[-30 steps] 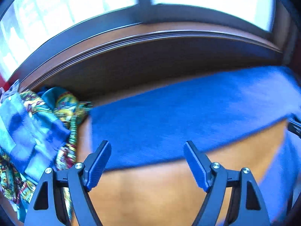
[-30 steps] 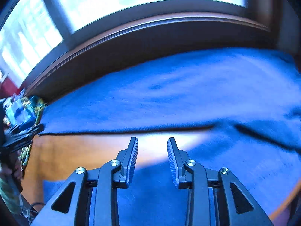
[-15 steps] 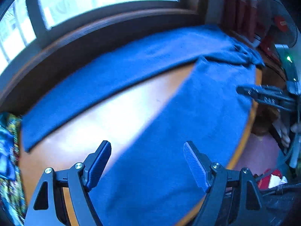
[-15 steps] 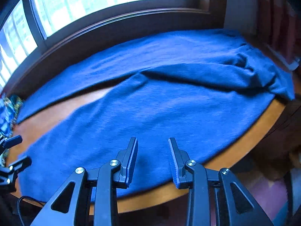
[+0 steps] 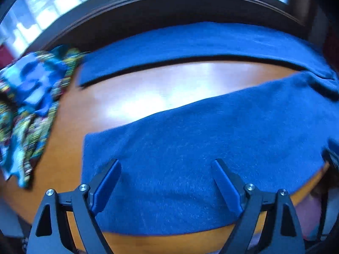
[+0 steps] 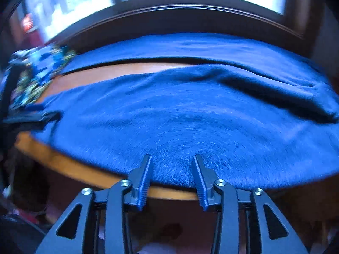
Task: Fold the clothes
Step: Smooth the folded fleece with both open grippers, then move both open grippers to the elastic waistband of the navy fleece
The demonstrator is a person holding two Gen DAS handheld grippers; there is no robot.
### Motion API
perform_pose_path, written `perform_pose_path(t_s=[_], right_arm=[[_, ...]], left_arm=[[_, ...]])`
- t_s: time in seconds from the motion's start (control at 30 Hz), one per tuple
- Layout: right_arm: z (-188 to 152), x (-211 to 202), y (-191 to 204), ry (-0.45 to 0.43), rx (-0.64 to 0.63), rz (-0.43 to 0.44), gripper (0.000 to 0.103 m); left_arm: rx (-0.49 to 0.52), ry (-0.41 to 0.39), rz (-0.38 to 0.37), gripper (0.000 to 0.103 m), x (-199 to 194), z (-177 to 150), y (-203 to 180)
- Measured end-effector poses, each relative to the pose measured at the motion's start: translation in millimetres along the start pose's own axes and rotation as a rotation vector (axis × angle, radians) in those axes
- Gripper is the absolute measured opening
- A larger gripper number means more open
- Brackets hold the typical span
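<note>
Blue garment on table; both grippers, left & right, agape, empty.

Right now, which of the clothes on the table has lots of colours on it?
The crumpled patterned garment at the table's left end, with yellow, green and light blue prints. The big blue garment spread under the grippers is plain.

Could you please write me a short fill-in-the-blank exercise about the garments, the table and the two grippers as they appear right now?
1. The large plain garment spread over the wooden table is ____ in colour.
2. Both the left gripper and the right gripper have their jaws ____.
3. The crumpled multicoloured patterned cloth lies at the ____ end of the table.
4. Behind the table stands a bright ____.

Missing words: blue; open; left; window
</note>
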State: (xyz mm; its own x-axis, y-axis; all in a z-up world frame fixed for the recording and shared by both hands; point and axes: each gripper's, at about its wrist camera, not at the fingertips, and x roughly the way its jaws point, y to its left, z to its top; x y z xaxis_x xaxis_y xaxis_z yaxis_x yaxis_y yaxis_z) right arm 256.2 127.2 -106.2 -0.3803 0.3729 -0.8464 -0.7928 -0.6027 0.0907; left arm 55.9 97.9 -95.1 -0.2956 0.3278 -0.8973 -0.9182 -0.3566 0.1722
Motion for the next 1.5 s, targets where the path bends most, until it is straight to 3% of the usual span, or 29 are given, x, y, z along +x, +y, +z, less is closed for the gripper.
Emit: perform_pose_path(t_s=[0.17, 0.27, 0.43, 0.57, 0.7, 0.87, 1.0, 1.2, 1.5], right_arm=[[-5.9, -13.3, -3.3, -0.011, -0.031, 0.064, 0.041], [-8.7, -22.9, -39.7, -0.048, 0.063, 0.055, 0.041], [-27.0, -52.2, -111.6, -0.097, 0.276, 0.022, 0.041], [-36.2, -75.2, -164.9, -0.154, 0.421, -0.102, 0.042], [-51.1, -98.5, -206.4, -0.206, 0.516, -0.168, 0.042], [-72.1, -124.4, -258.7, -0.256, 0.581, -0.210, 0.043], [-77.9, -132.7, -306.8, -0.249, 0.561, -0.213, 0.045], [-85.6, -147.0, -373.4, -0.190, 0.440, -0.221, 0.045], [-91.1, -143.7, -471.5, -0.141, 0.540, -0.110, 0.045]], left_arm=[[-0.022, -0.014, 0.108, 0.091, -3.1, 3.0, 1.1], [0.002, -0.036, 0.151, 0.087, -9.9, 1.0, -22.6], [0.027, -0.119, -0.019, 0.088, -46.9, -9.3, -63.7], [0.156, -0.197, -0.161, 0.089, -66.1, 0.1, -132.4], [0.304, -0.274, -0.246, 0.089, -79.5, 7.9, -210.1], [0.436, -0.274, -0.367, 0.089, -84.5, 15.2, -293.5], [0.441, -0.273, -0.402, 0.089, -88.0, 18.7, -357.3], [0.334, -0.238, -0.415, 0.089, -87.9, 22.4, -438.3], [0.305, -0.206, -0.384, 0.089, -111.2, 17.6, -503.2]])
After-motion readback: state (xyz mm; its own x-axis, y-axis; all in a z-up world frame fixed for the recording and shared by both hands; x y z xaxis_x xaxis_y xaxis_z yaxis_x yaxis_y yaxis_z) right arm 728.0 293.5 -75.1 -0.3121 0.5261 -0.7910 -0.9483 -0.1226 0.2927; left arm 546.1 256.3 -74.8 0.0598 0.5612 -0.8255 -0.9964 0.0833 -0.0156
